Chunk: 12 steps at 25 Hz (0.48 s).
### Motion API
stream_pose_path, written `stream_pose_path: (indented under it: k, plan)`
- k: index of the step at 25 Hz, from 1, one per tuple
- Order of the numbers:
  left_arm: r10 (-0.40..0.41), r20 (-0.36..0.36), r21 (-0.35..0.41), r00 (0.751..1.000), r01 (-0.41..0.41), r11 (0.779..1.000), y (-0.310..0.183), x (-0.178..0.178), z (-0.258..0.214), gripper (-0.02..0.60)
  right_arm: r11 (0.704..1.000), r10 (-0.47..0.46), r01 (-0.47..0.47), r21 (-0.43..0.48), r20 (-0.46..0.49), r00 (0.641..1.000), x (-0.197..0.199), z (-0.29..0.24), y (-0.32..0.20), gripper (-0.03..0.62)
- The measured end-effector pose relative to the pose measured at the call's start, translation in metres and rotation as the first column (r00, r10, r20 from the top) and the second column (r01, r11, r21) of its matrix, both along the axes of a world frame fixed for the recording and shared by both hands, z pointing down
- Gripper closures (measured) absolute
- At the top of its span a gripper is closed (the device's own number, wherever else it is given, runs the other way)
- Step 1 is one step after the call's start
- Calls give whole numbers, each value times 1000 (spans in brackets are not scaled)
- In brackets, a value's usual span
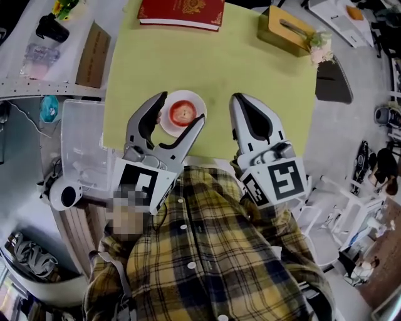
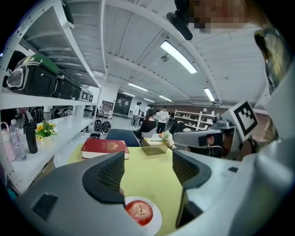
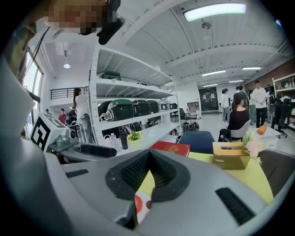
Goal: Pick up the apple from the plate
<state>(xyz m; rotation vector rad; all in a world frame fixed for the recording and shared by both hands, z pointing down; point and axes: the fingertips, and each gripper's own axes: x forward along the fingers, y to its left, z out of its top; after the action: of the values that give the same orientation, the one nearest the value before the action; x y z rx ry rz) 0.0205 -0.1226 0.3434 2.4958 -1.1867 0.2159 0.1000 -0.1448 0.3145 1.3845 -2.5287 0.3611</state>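
A red apple (image 1: 182,113) lies on a small white plate (image 1: 196,99) at the near edge of the yellow-green table top (image 1: 250,56). My left gripper (image 1: 182,108) is open, and in the head view its two jaws stand to either side of the plate. In the left gripper view the apple (image 2: 139,212) and plate (image 2: 157,221) sit low between the pads (image 2: 113,177), untouched. My right gripper (image 1: 239,98) is shut and empty, just right of the plate. Through the right gripper's (image 3: 148,159) closed jaws only a sliver of the apple (image 3: 139,203) shows.
A red book (image 1: 182,12) lies at the table's far edge, and a tan tissue box (image 1: 285,28) with flowers sits at the far right corner. A clear plastic bin (image 1: 81,135) stands left of the table. Shelves and several people fill the background.
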Motion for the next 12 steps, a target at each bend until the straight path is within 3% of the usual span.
stream_pose_path:
  k: [4,12]
  plan:
    - [-20,14,-25,1000,20,999,1,1,27,273,1000,-1,1,-25,-5,1000,1,16,-5,597]
    - [-41,108,-41,993,46,998,5,4,88,273,997,3,-3,-72,-1,1000,0,49,-5,597]
